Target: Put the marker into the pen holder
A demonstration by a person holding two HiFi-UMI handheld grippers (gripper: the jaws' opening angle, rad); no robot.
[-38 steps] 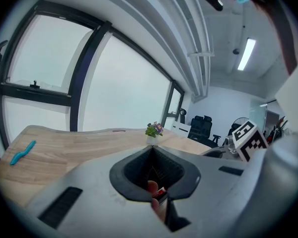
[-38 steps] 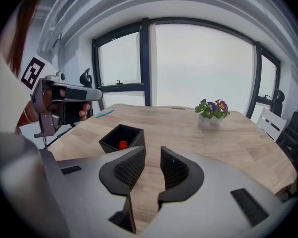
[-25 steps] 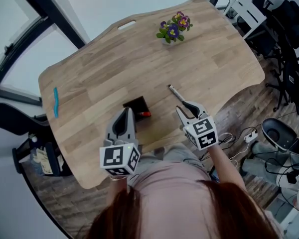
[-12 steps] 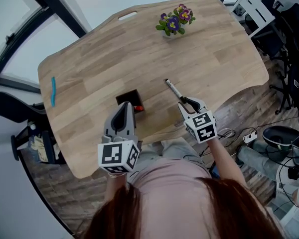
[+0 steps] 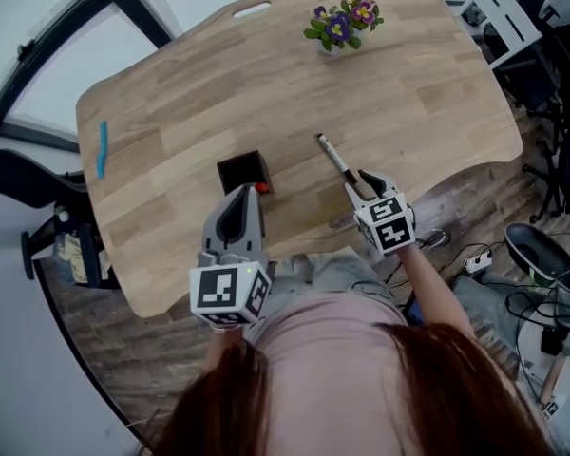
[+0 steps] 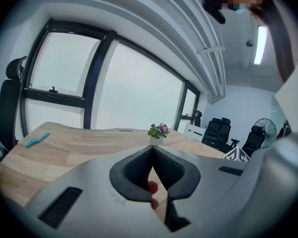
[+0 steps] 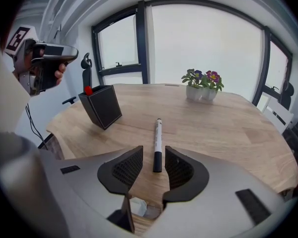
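Right gripper point(image 7: 153, 156), jaws just opened wider, straddles the near end of the marker point(image 5: 333, 158) on the surface point(image 5: 408, 93), right of the pen holder point(image 5: 243, 172), seemingly without touching it. Best to sink lower, centred, before closing. Left gripper point(image 6: 152, 150) hovers closed, empty.

The worktop point(image 5: 408, 93) is pale, plank-grained wood. The pen holder point(image 5: 239, 169) is black, with a red tip point(image 5: 261, 188) in it. The marker point(image 7: 158, 138) is white, black-capped. The flowers point(image 5: 342, 22) are purple and yellow over green leaves. The strip point(image 5: 102, 148) is turquoise. The left gripper point(image 5: 239, 196) and right gripper point(image 5: 361, 180) are grey with black jaws and black-and-white square markers.
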